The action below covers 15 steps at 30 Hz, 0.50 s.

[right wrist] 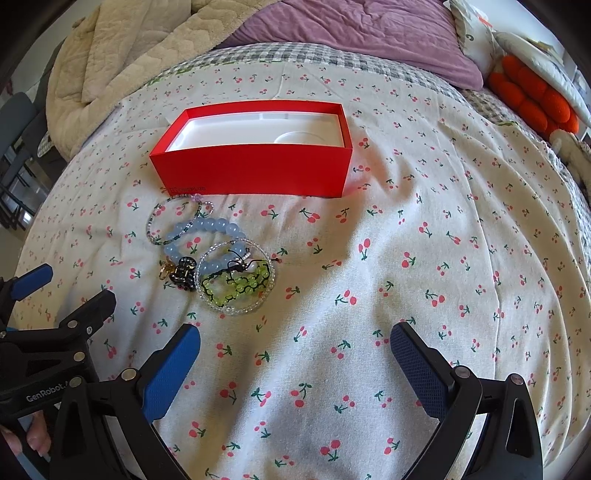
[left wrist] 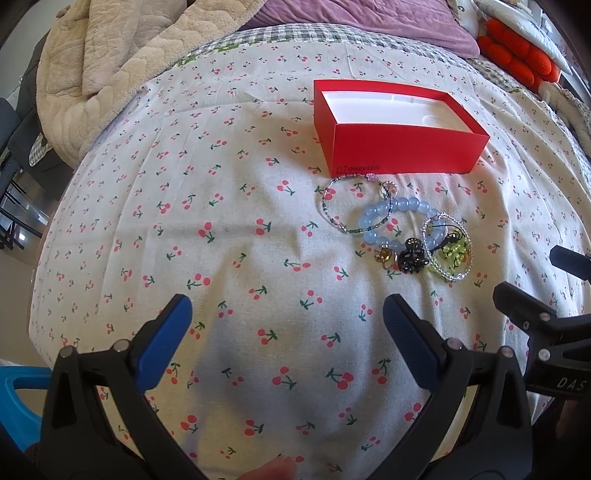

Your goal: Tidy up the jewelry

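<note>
red box (left wrist: 402,147) marked oneplus, both hand-held grippers (left wrist: 288,325) (right wrist: 295,350) gaping wide, empty

Pretty clearly a bedroom in someone's home: the whole surface is a bed covered with a cherry-print sheet (right wrist: 406,258), with a checked blanket (right wrist: 295,55) along its far edge. A rumpled beige quilted blanket (left wrist: 110,55) sits at the far left corner, a purple quilt (right wrist: 351,33) is bunched along the back, and an orange plush cushion (right wrist: 532,96) with pillows fills the far right corner.
</note>
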Each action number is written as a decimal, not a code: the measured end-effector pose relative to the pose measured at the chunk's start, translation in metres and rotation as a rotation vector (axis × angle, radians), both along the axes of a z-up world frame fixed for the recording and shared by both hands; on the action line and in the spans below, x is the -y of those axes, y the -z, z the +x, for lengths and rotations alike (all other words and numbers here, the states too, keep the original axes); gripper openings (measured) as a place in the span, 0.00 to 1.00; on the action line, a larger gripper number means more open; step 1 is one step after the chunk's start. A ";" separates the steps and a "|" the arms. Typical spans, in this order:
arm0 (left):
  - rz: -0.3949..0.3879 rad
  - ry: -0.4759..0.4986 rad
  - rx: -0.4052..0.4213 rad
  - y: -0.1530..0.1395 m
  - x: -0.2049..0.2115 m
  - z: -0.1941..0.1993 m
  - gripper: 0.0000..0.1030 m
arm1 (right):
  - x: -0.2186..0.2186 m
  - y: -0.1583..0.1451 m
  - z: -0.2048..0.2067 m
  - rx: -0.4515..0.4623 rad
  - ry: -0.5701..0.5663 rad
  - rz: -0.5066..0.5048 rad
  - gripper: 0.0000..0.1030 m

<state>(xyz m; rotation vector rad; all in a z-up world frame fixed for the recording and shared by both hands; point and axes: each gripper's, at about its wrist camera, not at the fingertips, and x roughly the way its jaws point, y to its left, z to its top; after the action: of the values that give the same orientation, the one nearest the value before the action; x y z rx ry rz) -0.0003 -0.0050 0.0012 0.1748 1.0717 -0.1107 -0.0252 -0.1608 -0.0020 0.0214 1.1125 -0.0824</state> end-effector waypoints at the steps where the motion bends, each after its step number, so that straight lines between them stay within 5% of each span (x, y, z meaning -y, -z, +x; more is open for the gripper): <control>1: 0.001 -0.002 0.001 0.000 0.000 0.000 1.00 | 0.000 0.000 0.000 -0.001 0.001 0.001 1.00; 15: 0.000 -0.014 0.010 -0.002 -0.008 0.003 1.00 | -0.001 0.000 0.001 -0.007 -0.006 0.009 1.00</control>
<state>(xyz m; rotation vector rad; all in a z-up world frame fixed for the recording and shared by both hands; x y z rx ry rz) 0.0026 0.0034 0.0032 0.1673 1.0632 -0.0977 -0.0240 -0.1599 -0.0021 0.0256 1.1202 -0.0716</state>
